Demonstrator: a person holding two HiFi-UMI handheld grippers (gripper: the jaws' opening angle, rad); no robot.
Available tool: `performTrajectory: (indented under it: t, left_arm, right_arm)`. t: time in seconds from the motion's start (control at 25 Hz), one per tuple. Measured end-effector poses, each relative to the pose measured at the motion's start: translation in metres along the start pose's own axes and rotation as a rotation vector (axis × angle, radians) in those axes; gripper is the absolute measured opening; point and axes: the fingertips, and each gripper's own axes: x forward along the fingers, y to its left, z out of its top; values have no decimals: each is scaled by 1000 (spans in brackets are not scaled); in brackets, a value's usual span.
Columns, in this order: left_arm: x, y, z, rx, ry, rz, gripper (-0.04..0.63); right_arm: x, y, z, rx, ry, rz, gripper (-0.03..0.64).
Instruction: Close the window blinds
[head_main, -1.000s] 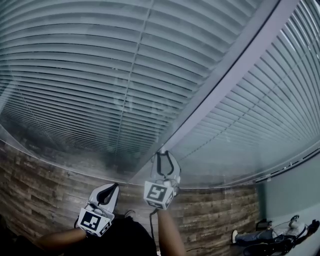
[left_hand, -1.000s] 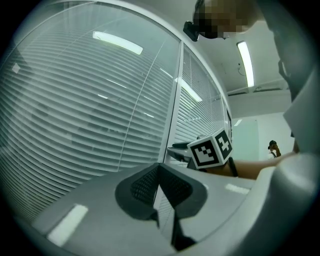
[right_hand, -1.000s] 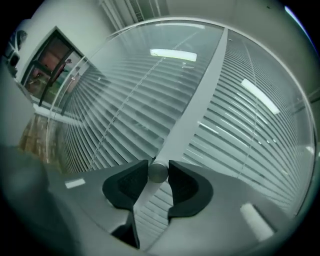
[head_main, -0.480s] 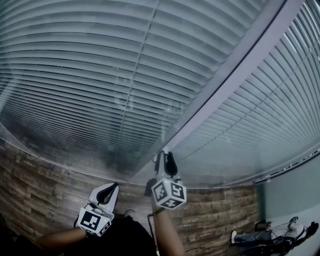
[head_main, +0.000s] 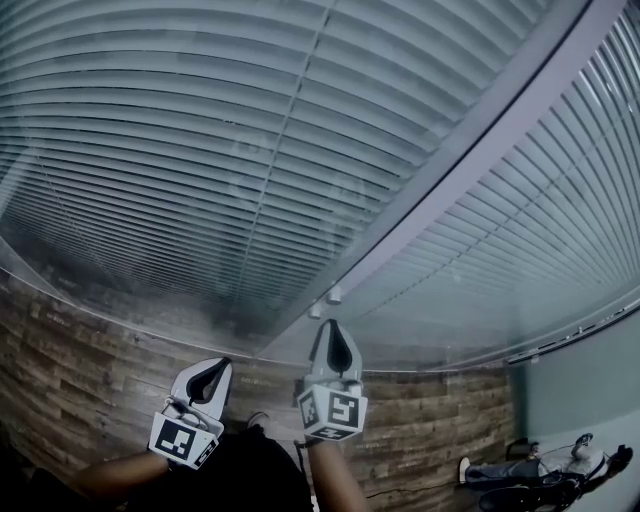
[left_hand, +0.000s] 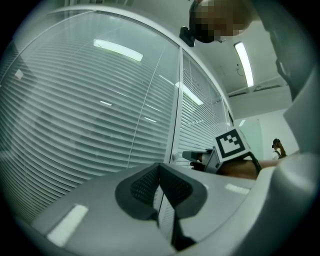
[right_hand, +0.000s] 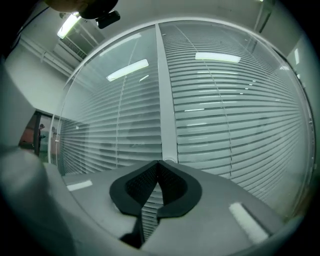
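Note:
Slatted window blinds (head_main: 200, 150) hang behind glass in two panes, split by a pale upright frame (head_main: 470, 150). A small round knob (head_main: 334, 294) sits low on that frame. My right gripper (head_main: 332, 323) points up at the frame, its tips just below the knob. Its jaws are shut with nothing between them. In the right gripper view the knob (right_hand: 169, 161) shows just past the closed tips (right_hand: 158, 162). My left gripper (head_main: 222, 362) hangs lower and to the left, shut and empty. In the left gripper view the right gripper (left_hand: 189, 156) reaches toward the frame.
Wood-patterned planks (head_main: 80, 380) run below the panes. Dark gear and cables (head_main: 540, 468) lie at the lower right. A second blind pane (head_main: 540, 230) fills the right side. Ceiling lights reflect in the glass (right_hand: 217, 57).
The right gripper's jaws, open around the frame's base a second ago, have closed. The gripper has turned and dropped slightly, so the knob now shows above its tips. The left gripper barely moved.

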Motion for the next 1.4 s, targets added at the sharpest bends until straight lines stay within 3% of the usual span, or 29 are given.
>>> performTrajectory:
  t: [0.24, 0.44, 0.64, 0.76, 1.04, 1.4]
  left_arm:
    - [1, 5, 18, -11, -2, 1, 2]
    - [-5, -5, 26, -2, -8, -54, 2]
    - [-12, -8, 11, -29, 12, -111, 2]
    - [-10, -15, 13, 2, 19, -142, 2]
    - [-23, -23, 8, 3, 58, -98, 2]
    - [-19, -33, 7, 19, 40, -78, 2]
  right_arm:
    - [-47, 12, 11, -44, 6, -7, 2]
    - [-79, 28, 16, -85, 16, 14, 2]
    - [-101, 49, -1, -65, 36, 12, 2]
    - [-104, 49, -4, -29, 43, -12, 1]
    - [-112, 55, -10, -51, 65, 20, 0]
    - [-117, 54, -11, -77, 42, 58, 0]
